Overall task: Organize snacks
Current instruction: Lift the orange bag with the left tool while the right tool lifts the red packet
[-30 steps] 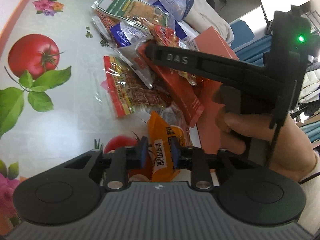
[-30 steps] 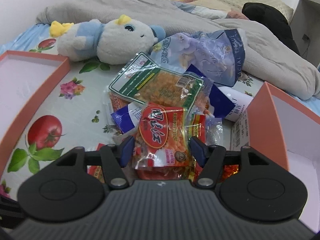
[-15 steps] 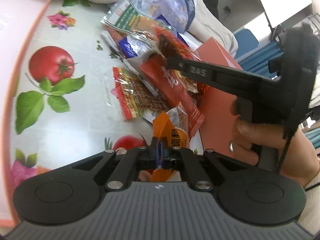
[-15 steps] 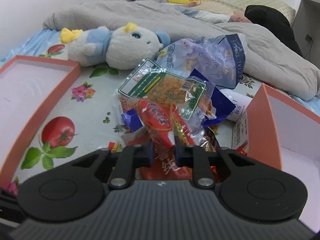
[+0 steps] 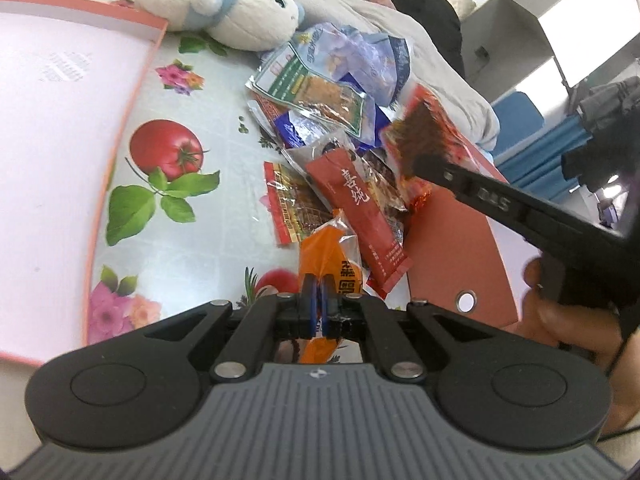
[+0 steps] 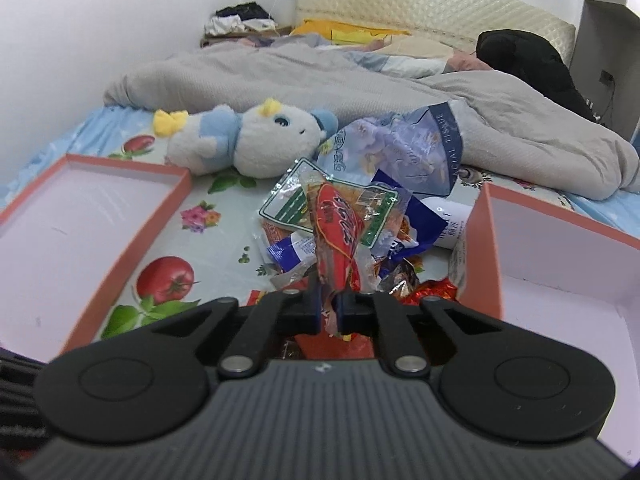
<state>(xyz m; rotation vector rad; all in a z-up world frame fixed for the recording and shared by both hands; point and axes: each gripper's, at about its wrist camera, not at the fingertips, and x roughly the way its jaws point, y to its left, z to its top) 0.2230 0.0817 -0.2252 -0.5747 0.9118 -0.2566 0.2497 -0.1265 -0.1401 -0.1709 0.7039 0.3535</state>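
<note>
Left tool [image 5: 317,300] clamped on orange plastic snack packet [image 5: 334,258], at the near edge of the snack pile [image 5: 328,128]. Right tool [image 6: 327,306] clamped on red-printed clear snack packet [image 6: 338,236], raised above that pile.

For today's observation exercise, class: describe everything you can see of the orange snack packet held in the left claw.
The orange snack packet is a small, glossy plastic wrapper, bright orange with a white panel of dark printed characters and a crinkled clear seal at its top edge. The left claw is shut on its lower part, holding it roughly upright and creased. Its lower end shows beneath the claw. It stands in front of the snack pile, and its upper right edge overlaps a long red packet. What is inside cannot be seen.
</note>
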